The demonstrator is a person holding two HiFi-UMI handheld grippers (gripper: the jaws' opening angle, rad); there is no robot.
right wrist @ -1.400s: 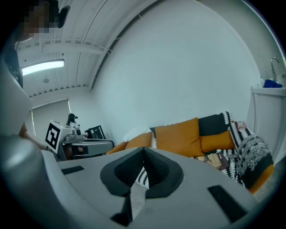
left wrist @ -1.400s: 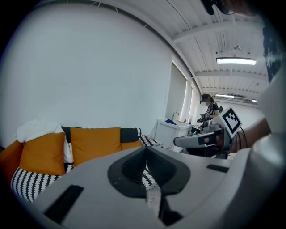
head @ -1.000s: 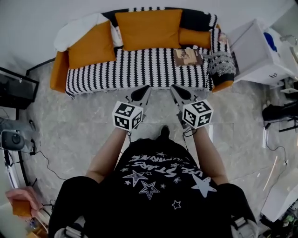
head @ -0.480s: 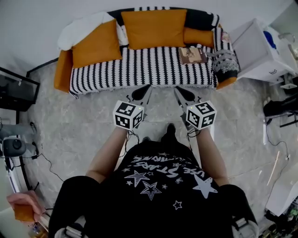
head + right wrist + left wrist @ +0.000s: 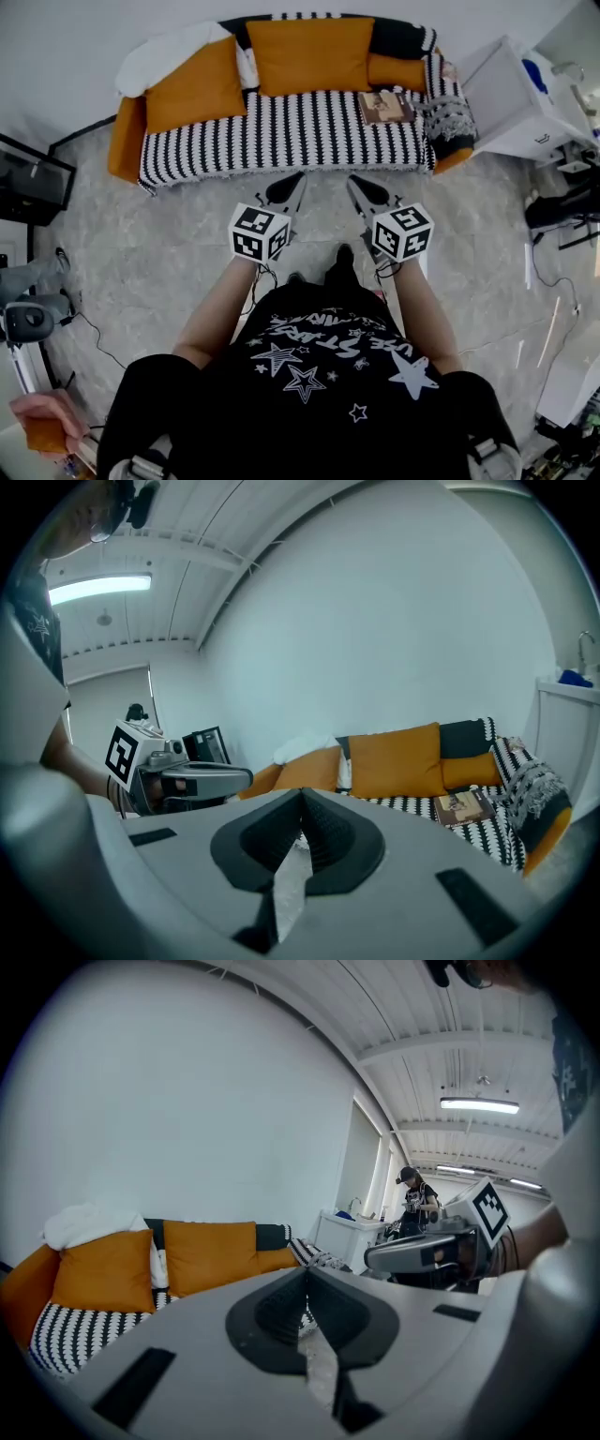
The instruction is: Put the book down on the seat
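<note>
The book (image 5: 385, 106) is left unmoved on the seat (image 5: 281, 131), upper right, with the left gripper (image 5: 298, 177) and right gripper (image 5: 352, 181) kept pressed together, empty: placing is judged done.

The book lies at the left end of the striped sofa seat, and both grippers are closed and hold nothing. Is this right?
Not quite. The head view shows the book at the right end of the striped sofa seat, not the left. The left gripper and the right gripper are indeed closed and hold nothing.
</note>
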